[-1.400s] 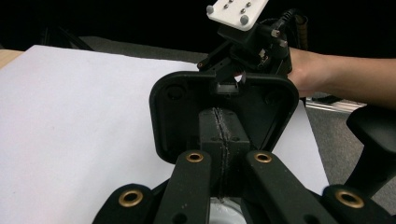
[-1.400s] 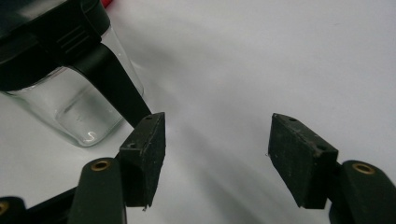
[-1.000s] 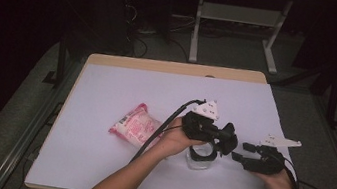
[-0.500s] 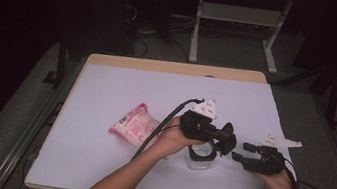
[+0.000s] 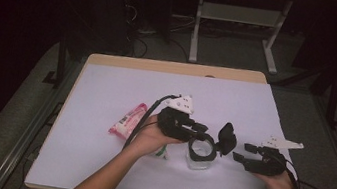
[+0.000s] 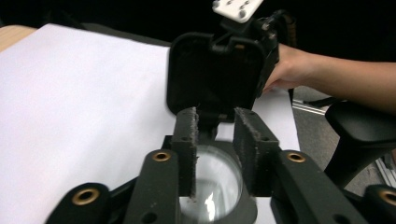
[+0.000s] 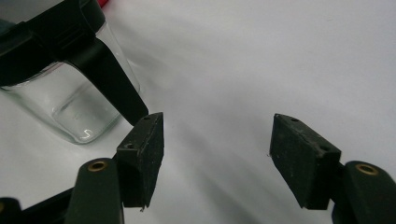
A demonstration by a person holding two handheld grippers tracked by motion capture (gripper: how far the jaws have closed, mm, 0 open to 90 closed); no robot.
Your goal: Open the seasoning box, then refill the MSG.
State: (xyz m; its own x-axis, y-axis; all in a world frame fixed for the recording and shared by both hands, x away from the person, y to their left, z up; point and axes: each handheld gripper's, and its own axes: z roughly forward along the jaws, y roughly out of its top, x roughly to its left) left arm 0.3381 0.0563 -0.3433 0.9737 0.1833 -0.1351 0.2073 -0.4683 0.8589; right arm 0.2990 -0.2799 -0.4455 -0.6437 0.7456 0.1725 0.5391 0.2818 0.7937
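Note:
A clear glass jar (image 5: pixel 199 156) with a black collar stands on the white table (image 5: pixel 108 80). Its black flip lid (image 5: pixel 227 137) stands swung up on the jar's right side. My left gripper (image 5: pixel 201 131) reaches over the jar mouth from the left. In the left gripper view the left gripper (image 6: pixel 215 126) has its jaws drawn close together at the hinge of the raised lid (image 6: pixel 215 70), above the jar (image 6: pixel 215 182). My right gripper (image 5: pixel 243 154) waits open just right of the lid. In the right gripper view the right gripper (image 7: pixel 217 140) holds nothing, and the jar (image 7: pixel 79 107) is at the left.
A pink packet (image 5: pixel 128 119) lies left of my left hand, with the gripper cable running past it. A small green and white item (image 5: pixel 162 150) peeks out under that hand. Dark floor and a metal frame (image 5: pixel 239 14) lie beyond the table's far edge.
The jar's lid has swung up and now stands open toward the right. My left gripper stays over the jar mouth. The right gripper has barely moved.

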